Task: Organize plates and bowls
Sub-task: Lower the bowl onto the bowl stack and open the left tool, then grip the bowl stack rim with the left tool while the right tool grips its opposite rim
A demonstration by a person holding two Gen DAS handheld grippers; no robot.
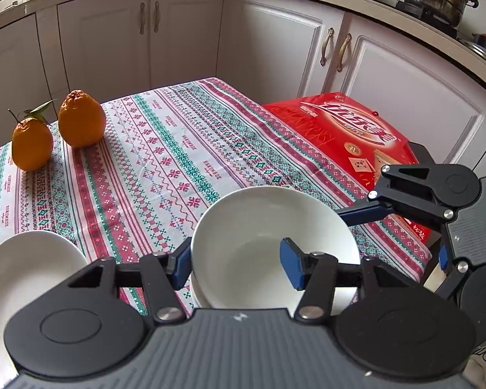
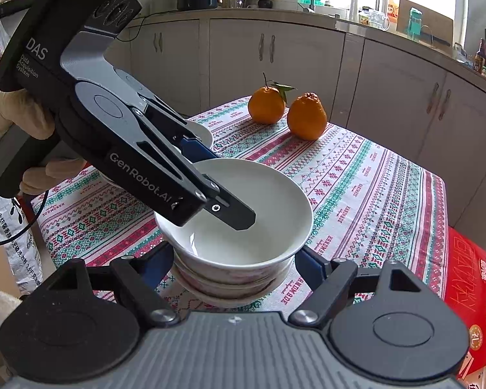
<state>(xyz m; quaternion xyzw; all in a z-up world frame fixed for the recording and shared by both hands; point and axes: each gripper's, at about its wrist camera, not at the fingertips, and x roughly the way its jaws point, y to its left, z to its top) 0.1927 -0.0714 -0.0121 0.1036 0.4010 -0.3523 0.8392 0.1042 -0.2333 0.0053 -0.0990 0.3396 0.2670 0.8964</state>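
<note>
Kitchen cabinets all round, and a patterned cloth over the bench [image 2: 388, 201] where it all happens. Left gripper [image 1: 239, 261] first: its fingers [image 1: 291, 264] are pinched narrow on the wall of the top bowl [image 2: 243, 207], one blue pad inside, one outside, a rim grip that carries the bowl by its edge. That bowl sits nested on the bowl stack [image 2: 223, 285] near the bench's front edge. Right gripper [image 2: 233, 262] next: its fingers [image 2: 311, 267] stand wider on either side of the stack's lower bowls, apparently steadying them; contact I cannot confirm. Further out, a white plate [image 1: 26, 269] waits to the left, two oranges [image 2: 288, 110] sit at the far corner, and a red box [image 1: 350, 129] lies off to the right.
</note>
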